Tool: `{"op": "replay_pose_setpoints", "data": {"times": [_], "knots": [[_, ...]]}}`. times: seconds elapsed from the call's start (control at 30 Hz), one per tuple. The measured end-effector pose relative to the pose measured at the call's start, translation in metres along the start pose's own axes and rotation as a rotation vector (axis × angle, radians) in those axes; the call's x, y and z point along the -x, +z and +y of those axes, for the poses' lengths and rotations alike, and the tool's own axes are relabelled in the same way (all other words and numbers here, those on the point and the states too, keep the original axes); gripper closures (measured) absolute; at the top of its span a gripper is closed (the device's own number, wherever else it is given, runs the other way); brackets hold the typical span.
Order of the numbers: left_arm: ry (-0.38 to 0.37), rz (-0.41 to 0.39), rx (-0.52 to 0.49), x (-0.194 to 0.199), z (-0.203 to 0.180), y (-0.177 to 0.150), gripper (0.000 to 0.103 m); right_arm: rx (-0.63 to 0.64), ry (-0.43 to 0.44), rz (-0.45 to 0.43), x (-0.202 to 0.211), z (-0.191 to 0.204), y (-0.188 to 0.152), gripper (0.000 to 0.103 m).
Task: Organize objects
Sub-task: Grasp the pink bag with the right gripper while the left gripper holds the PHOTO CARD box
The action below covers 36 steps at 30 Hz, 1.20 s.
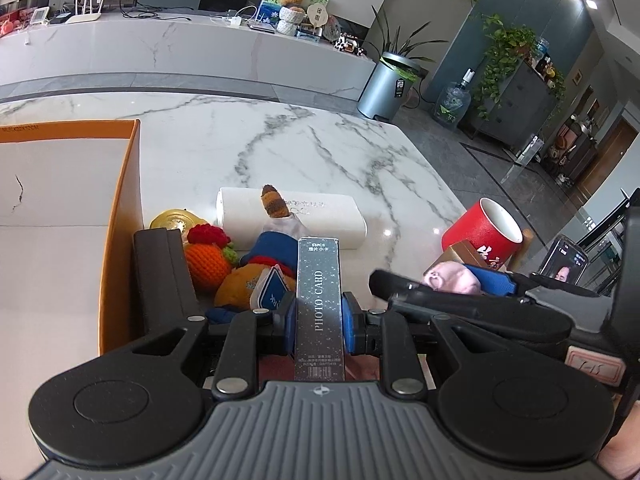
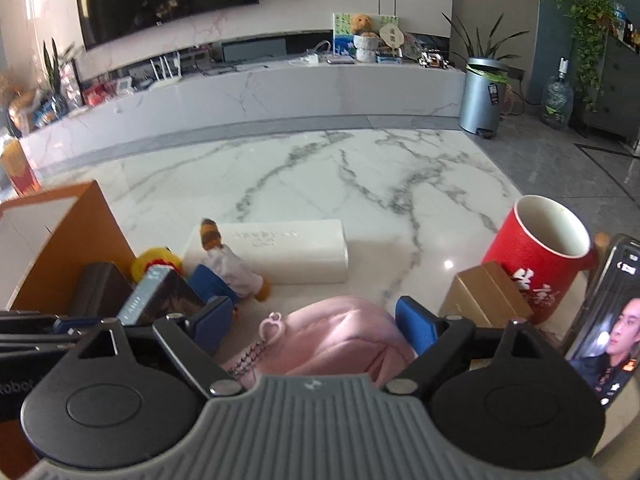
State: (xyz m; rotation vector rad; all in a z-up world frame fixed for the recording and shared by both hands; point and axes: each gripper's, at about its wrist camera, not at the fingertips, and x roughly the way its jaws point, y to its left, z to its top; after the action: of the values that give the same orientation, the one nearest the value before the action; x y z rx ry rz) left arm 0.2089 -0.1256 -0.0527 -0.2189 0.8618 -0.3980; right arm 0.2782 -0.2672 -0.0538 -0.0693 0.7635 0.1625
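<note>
Left gripper (image 1: 319, 322): blue pads pinching a dark, speckled photo card box (image 1: 320, 304), held lengthwise between them and pointing away from the camera
Right gripper (image 2: 316, 320): jaws spread wide; a pink pouch (image 2: 340, 340) lies between the blue pads, with no pad seen pressing on it
Orange box (image 1: 120, 220): open, white inside, at the left edge of the marble table (image 1: 320, 148)
Loose items beside the orange box: crocheted orange fruit (image 1: 208, 260), small doll (image 1: 272, 216), long white box (image 1: 320, 216) behind the doll
Right side of table: red mug (image 2: 536, 256) upright, gold carton (image 2: 484, 296) just in front of it, phone (image 2: 612, 320) propped with its screen lit
</note>
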Motion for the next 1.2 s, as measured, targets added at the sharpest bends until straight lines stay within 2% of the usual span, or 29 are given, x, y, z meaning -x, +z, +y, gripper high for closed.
{"op": "replay_pose_setpoints", "data": {"times": [0.2, 0.47, 0.57, 0.6, 0.7, 0.93, 1.03, 1.2], "knots": [[-0.001, 0.001, 0.002, 0.0, -0.001, 0.0, 0.077, 0.004, -0.076, 0.07, -0.002, 0.0, -0.005, 0.005], [-0.01, 0.007, -0.011, -0.002, -0.008, -0.004, 0.077, -0.051, -0.11, 0.138, -0.001, -0.01, -0.014, 0.002], [-0.022, 0.004, -0.01, 0.001, -0.01, -0.006, 0.077, -0.009, -0.076, 0.086, 0.004, -0.004, -0.017, 0.001], [-0.019, -0.003, -0.01, 0.003, -0.01, -0.006, 0.077, 0.013, -0.072, 0.061, 0.006, -0.002, -0.017, 0.004], [-0.02, -0.012, -0.001, 0.011, -0.006, -0.004, 0.077, 0.037, -0.003, 0.007, 0.01, -0.002, -0.015, 0.005], [-0.032, -0.008, 0.016, 0.013, -0.004, -0.005, 0.077, -0.05, 0.011, -0.017, 0.033, -0.012, -0.007, 0.005], [-0.039, -0.003, 0.018, 0.012, -0.006, -0.006, 0.077, -0.112, -0.002, 0.019, 0.037, -0.024, -0.013, 0.004], [-0.059, -0.001, 0.014, 0.012, -0.01, -0.009, 0.077, -0.298, -0.004, 0.097, 0.038, -0.056, -0.029, 0.004]]}}
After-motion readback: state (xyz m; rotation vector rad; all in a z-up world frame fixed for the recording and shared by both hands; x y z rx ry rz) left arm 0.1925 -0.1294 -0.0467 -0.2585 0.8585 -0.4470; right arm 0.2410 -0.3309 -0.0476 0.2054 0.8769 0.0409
